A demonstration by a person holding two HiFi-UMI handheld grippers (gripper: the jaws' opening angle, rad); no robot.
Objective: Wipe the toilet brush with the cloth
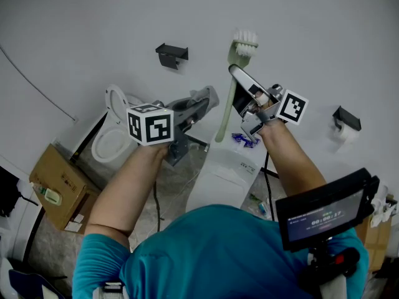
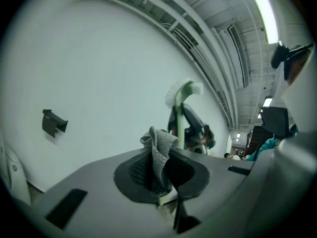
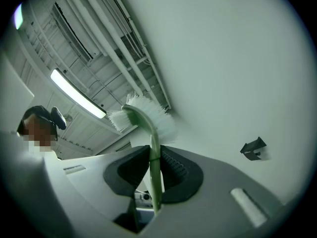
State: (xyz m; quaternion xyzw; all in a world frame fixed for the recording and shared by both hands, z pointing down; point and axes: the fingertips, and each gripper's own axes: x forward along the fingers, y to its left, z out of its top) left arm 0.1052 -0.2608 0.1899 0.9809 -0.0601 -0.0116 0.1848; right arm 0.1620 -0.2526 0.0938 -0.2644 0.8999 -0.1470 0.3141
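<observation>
Right tongs [image 3: 154, 155]: brush [image 3: 152, 148] upright (bristles [image 3: 166, 122] up)

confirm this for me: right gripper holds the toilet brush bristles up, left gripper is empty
Not empty: the left gripper grips a grey cloth, seen in the left gripper view. The right gripper does hold the toilet brush, bristles up.

Below us we see a speckled grey floor [image 1: 177, 182]. On it, at the left, stands a white toilet [image 1: 111, 143] with its lid raised towards the wall. Nearer the left edge we find a brown cardboard box [image 1: 62, 182], also on the floor. A white boxy unit [image 1: 221, 176] stands in the middle with blue packets [image 1: 244, 140] on top, and a thin dark cable [image 1: 156, 204] trails across the floor beside it.
</observation>
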